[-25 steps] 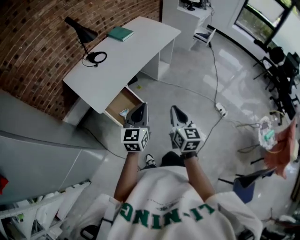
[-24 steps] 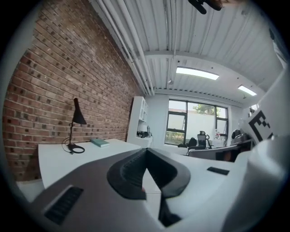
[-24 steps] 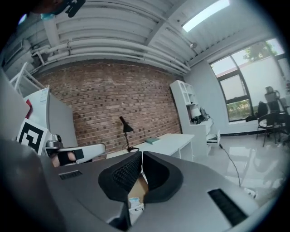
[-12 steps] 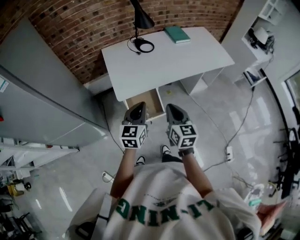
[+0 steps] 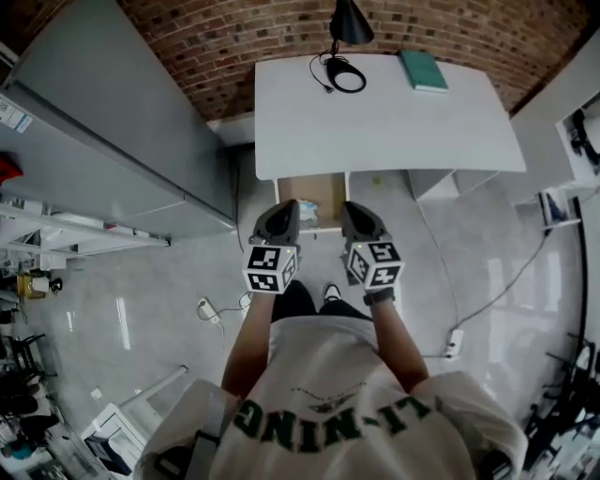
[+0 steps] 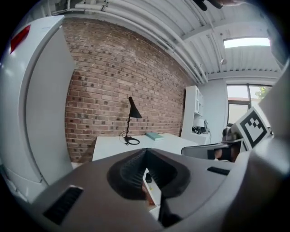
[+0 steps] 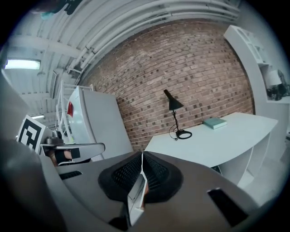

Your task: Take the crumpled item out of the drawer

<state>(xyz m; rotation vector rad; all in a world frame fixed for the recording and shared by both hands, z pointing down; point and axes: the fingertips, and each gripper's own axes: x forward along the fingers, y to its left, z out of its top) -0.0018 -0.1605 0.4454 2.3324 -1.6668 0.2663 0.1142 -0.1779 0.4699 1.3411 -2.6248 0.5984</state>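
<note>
Head view
- desk (image 5: 394, 122): white, upper middle of the frame, against a brick wall (image 5: 234, 33)
- on the desk: a black lamp (image 5: 349, 21) at the top edge, its cable (image 5: 345, 77) coiled below it, a teal book (image 5: 422, 69) to the right
- drawer (image 5: 317, 192): pulled open under the desk's front edge, just left of centre; a strip of its brown inside shows
- crumpled item: cannot be picked out; the grippers cover much of the drawer
- left gripper (image 5: 279, 217): centre of the frame, tip over the drawer's left part
- right gripper (image 5: 360, 217): just beside it, tip at the drawer's right edge
- person (image 5: 328, 403): white shirt fills the lower middle, both forearms reaching up the frame
- grey cabinet (image 5: 131, 122): upper left, beside the desk

Left gripper view
- jaws: pressed together, nothing between them, lower middle of the frame
- beyond them: the desk with lamp and book at centre, the brick wall behind, the grey cabinet filling the left
- right edge: the right gripper's marker cube
- far right: a white shelf unit (image 6: 192, 113) and a window (image 6: 238, 106)

Right gripper view
- jaws: pressed together, only a thin line between the ribbed pads, nothing held
- beyond them: the desk at the right, the lamp at centre, the book right of it
- left edge: the left gripper's marker cube, with the grey cabinet above it
</note>
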